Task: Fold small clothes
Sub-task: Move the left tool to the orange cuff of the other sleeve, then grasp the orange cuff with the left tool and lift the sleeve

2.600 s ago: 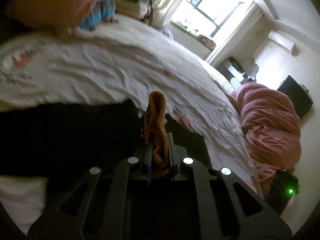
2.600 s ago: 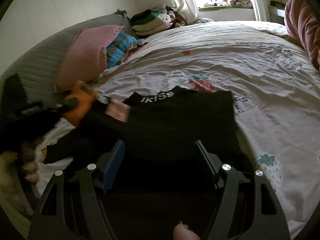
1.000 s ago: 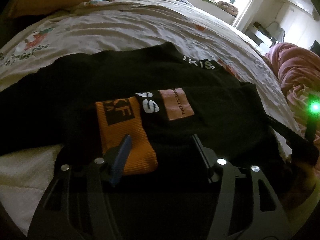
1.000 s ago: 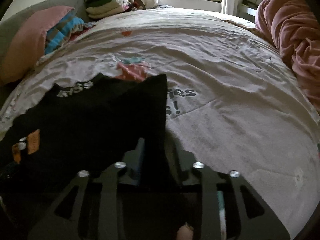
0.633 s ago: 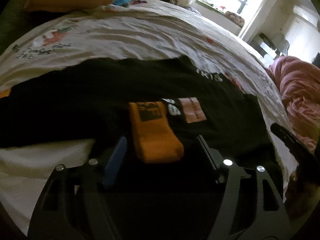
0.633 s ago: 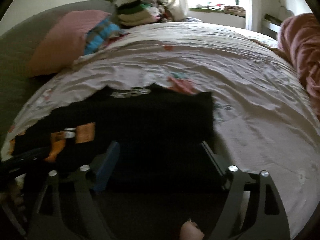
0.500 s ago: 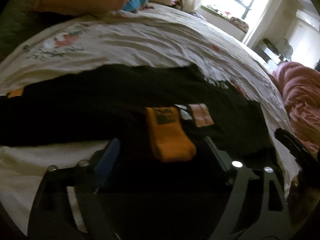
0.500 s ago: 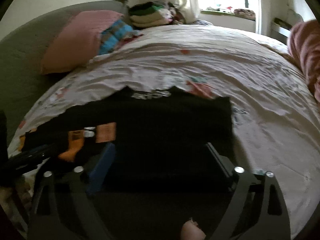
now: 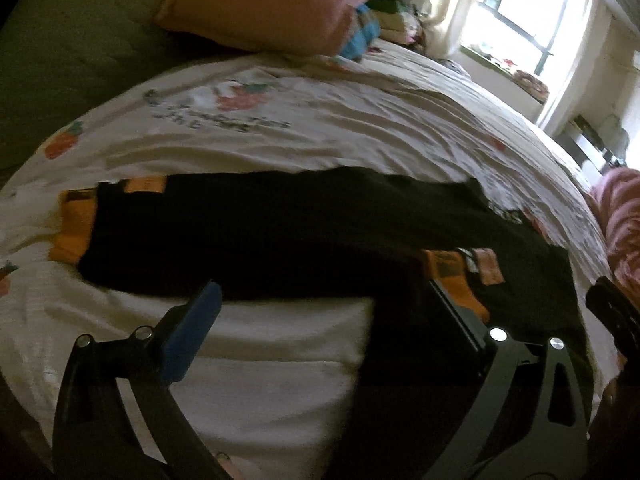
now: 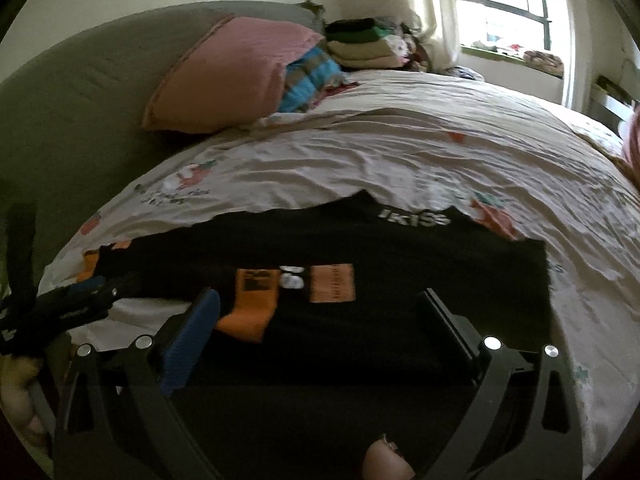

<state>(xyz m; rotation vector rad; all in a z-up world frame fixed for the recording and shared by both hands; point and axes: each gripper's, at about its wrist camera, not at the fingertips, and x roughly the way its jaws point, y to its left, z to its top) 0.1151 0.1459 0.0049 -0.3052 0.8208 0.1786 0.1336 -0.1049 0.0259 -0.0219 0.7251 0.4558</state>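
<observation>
Left gripper (image 9: 326,312) fingers have just spread wide, empty; beyond them the black garment (image 9: 280,236) lies flat on the bed (image 9: 320,128). Right gripper (image 10: 320,316) fingers likewise just spread, its orange cuff (image 10: 252,304) between them, unclamped

Left wrist view: the bed (image 9: 320,128) is looked down on at a slant from its near edge, close above the black garment (image 9: 280,232); the window (image 9: 520,12) is seen at 1 o'clock.
Right wrist view: the same bed (image 10: 400,152) is faced from close by, aimed toward the pink pillow (image 10: 228,72) at 11 o'clock.
Shared: the black garment (image 10: 400,280), the pink pillow (image 9: 264,4) and the window (image 10: 500,0) are covered by both views.
</observation>
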